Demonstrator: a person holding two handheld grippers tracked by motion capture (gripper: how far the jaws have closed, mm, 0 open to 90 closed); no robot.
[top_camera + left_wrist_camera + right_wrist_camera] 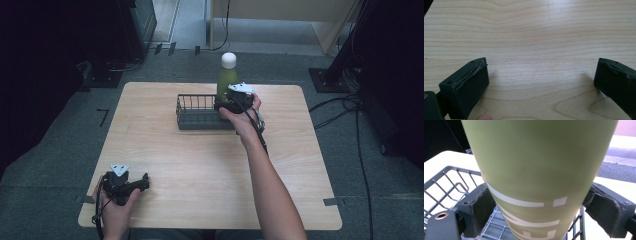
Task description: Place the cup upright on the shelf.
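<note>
Grey carpet runs around my pale wood table point(200, 165), whose grain shows long wavy lines and whose corners are rounded; dark equipment stands and cables sit at the room's edges, with light wooden furniture at the far side.

Toward the far edge of the table I see a dark wire basket point(196, 114), rectangular, with thin upright bars and a grid floor. At its right end stands a matte green bottle point(226, 80) with a smooth cylindrical body and a rounded white cap. In the right gripper view the bottle's lower body carries white block markings, too cropped for me to read.

My right gripper point(233, 100), black with a grey three-cornered plate on top, is at that bottle. Its padded black jaws, rough and worn at the edges, sit on either side of the green body and press against it, holding the bottle over the basket's right end.

My left gripper point(131, 184) rests low at the near left corner of the table, well apart from the basket. Its jaws stand wide, nothing between them but bare wood grain
</note>
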